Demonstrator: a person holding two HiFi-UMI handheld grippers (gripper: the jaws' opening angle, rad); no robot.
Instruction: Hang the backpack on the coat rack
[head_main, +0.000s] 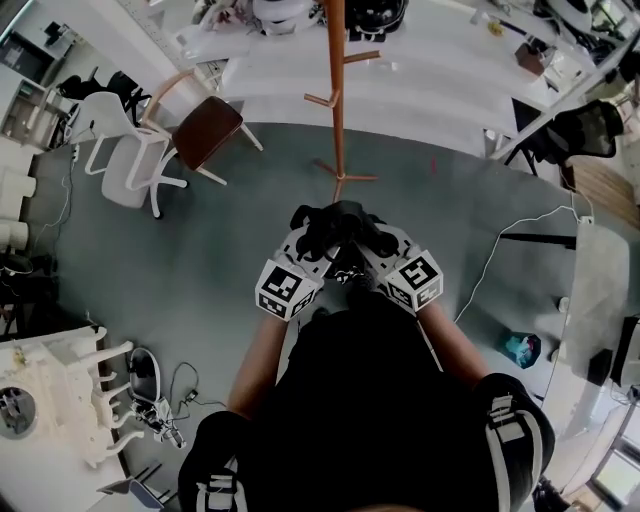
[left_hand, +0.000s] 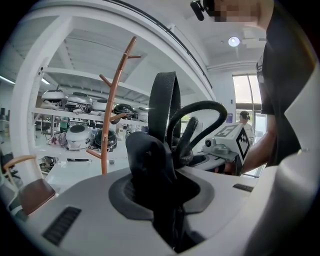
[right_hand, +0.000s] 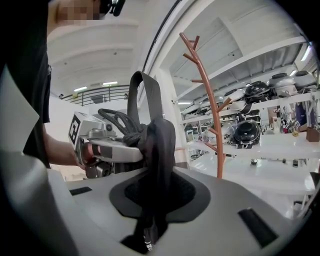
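Observation:
In the head view both grippers hold up a black backpack in front of the person, just short of the wooden coat rack's base. The left gripper and the right gripper sit side by side at its top. In the left gripper view the left gripper is shut on the backpack's black fabric, with a strap loop standing above it and the coat rack beyond to the left. In the right gripper view the right gripper is shut on the backpack's fabric, with the coat rack ahead to the right.
A brown-seated chair and a white chair stand left of the rack. Long white tables run behind it. A white cable and a teal object lie on the floor at the right. A white frame stands at the lower left.

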